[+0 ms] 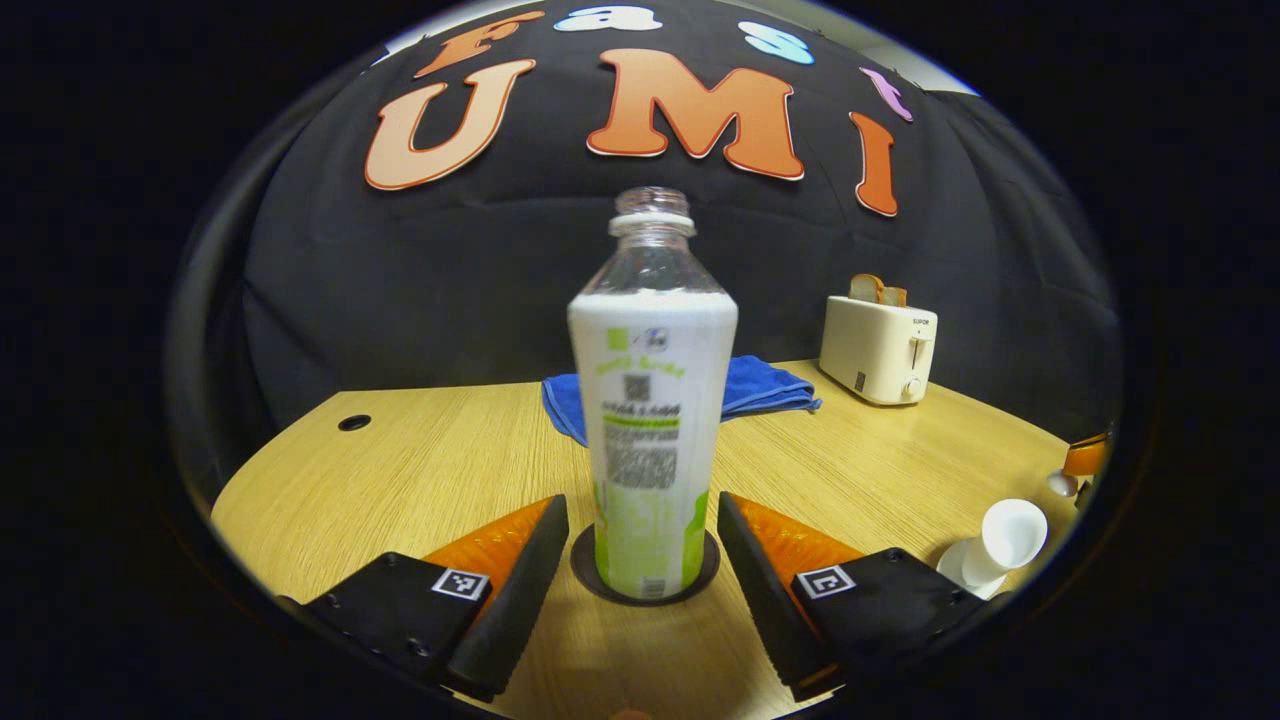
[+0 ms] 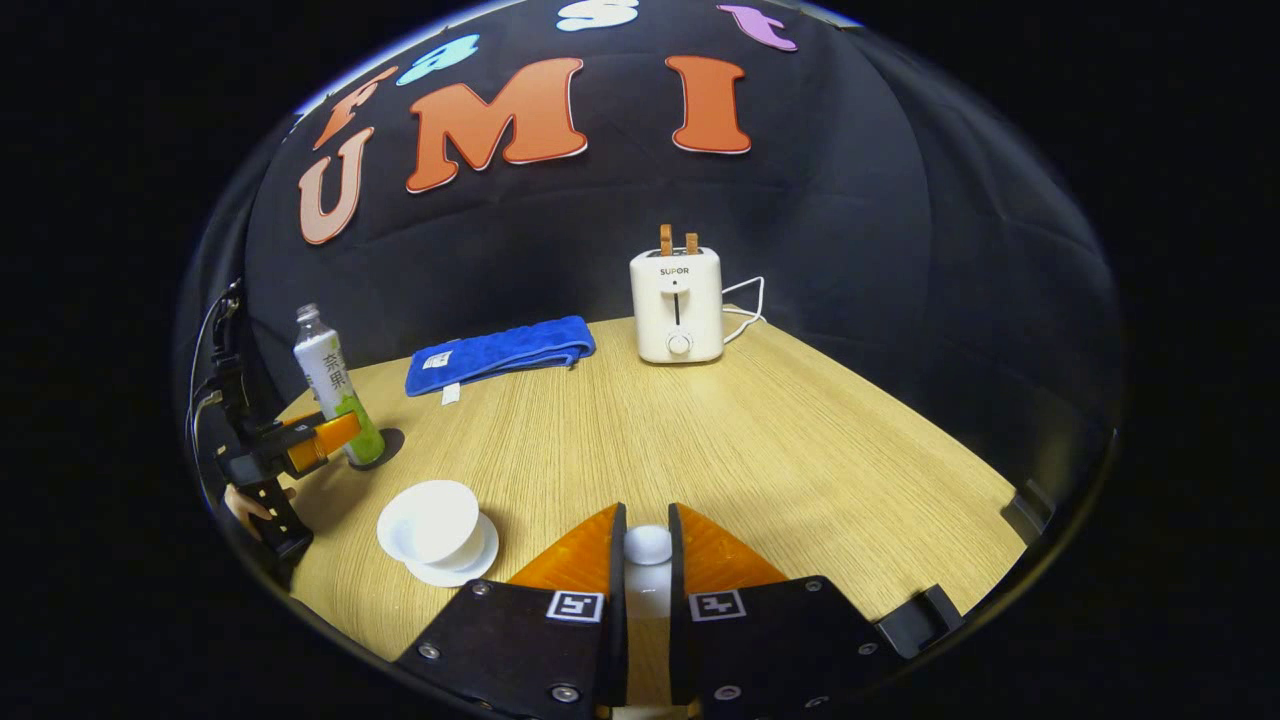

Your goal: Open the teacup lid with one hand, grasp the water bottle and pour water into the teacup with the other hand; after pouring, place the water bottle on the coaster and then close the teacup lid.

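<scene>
Left gripper view: left gripper (image 1: 643, 560) spread wide either side of uncapped clear plastic water bottle with white-green label (image 1: 651, 420), upright on dark round coaster (image 1: 590, 575) near table's left edge. Right gripper (image 2: 647, 560) clamped on white teacup lid knob (image 2: 647, 545). Pour apparently done; next, lid onto open white teacup (image 2: 432, 520).

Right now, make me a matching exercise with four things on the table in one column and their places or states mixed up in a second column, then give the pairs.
Things:
1. water bottle
2. teacup
3. lid
4. toaster

States:
A. held off the cup between the right tongs
B. holds two slices of bread
C. stands capless on the dark coaster, between the open left tongs
D. uncovered, on its saucer

Pairs: 1-C, 2-D, 3-A, 4-B
</scene>
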Available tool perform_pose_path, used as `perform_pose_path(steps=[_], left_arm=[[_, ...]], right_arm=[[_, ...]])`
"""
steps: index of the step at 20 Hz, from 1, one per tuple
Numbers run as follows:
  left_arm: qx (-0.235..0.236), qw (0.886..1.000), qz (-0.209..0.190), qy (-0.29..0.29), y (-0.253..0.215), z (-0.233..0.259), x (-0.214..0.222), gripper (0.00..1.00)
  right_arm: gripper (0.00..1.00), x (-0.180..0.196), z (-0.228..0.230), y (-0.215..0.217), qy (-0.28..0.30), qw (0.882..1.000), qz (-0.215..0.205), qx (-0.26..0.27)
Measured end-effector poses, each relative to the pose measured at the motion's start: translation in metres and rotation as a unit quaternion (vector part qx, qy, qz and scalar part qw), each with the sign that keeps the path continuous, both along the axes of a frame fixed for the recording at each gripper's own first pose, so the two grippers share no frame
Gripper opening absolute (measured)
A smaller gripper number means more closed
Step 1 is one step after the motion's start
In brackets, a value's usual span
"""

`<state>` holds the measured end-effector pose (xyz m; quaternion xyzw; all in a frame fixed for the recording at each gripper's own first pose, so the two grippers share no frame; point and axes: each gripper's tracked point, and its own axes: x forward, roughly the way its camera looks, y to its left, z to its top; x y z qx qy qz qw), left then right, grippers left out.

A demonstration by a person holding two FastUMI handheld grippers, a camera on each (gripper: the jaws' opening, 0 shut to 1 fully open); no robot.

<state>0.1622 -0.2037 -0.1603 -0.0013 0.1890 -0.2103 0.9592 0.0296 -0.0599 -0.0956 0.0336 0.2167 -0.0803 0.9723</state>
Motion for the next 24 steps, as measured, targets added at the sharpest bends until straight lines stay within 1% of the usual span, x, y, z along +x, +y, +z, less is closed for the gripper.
perform_pose_path(steps=[1,2,6,7,8,9,10,12,13,14,16,17,19,21,23,24], left_arm=[[0.000,1.000,0.001,0.000,0.002,0.002,-0.004,0.94],[0.003,1.000,0.003,-0.002,0.006,0.005,-0.009,0.98],[0.026,0.999,0.011,-0.018,0.025,0.018,-0.036,0.98],[0.027,0.999,0.011,-0.018,0.030,0.022,-0.046,0.96],[0.025,0.999,0.010,-0.020,0.035,0.025,-0.055,0.96],[0.024,0.999,0.011,-0.020,0.041,0.028,-0.064,0.98],[0.024,0.999,0.012,-0.021,0.047,0.030,-0.072,0.96],[0.021,0.999,0.021,-0.020,0.063,0.034,-0.085,0.98],[0.017,0.999,0.026,-0.019,0.071,0.035,-0.090,0.95],[0.009,0.999,0.033,-0.016,0.078,0.037,-0.095,0.98],[-0.009,0.999,0.043,-0.018,0.090,0.041,-0.103,0.98],[-0.010,0.998,0.052,-0.018,0.097,0.040,-0.105,0.99],[-0.003,0.998,0.066,-0.019,0.110,0.038,-0.107,0.98],[-0.005,0.997,0.072,-0.022,0.119,0.038,-0.110,0.96],[-0.009,0.997,0.073,-0.026,0.124,0.041,-0.112,0.98],[-0.009,0.997,0.074,-0.030,0.126,0.042,-0.113,0.96]], right_arm=[[0.17,0.001,0.003,0.001,-0.004,1.000,0.001,-0.001],[0.17,0.002,0.007,0.002,-0.009,1.000,0.002,-0.002],[0.17,0.004,0.028,0.015,-0.031,0.999,0.020,-0.009],[0.17,0.005,0.035,0.021,-0.038,0.999,0.027,-0.010],[0.17,0.007,0.041,0.027,-0.045,0.998,0.035,-0.011],[0.17,0.008,0.046,0.035,-0.051,0.998,0.045,-0.010],[0.17,0.010,0.050,0.045,-0.056,0.997,0.056,-0.008],[0.17,0.015,0.057,0.066,-0.065,0.994,0.082,-0.005],[0.17,0.017,0.057,0.078,-0.069,0.993,0.096,-0.004],[0.17,0.019,0.057,0.090,-0.071,0.991,0.111,0.000],[0.17,0.024,0.052,0.112,-0.068,0.989,0.135,0.004],[0.17,0.026,0.047,0.120,-0.063,0.988,0.144,0.002],[0.17,0.029,0.038,0.135,-0.053,0.986,0.161,0.001],[0.17,0.031,0.029,0.145,-0.046,0.984,0.172,-0.001],[0.17,0.035,0.019,0.148,-0.039,0.984,0.174,-0.005],[0.17,0.036,0.014,0.148,-0.034,0.984,0.174,-0.008]])
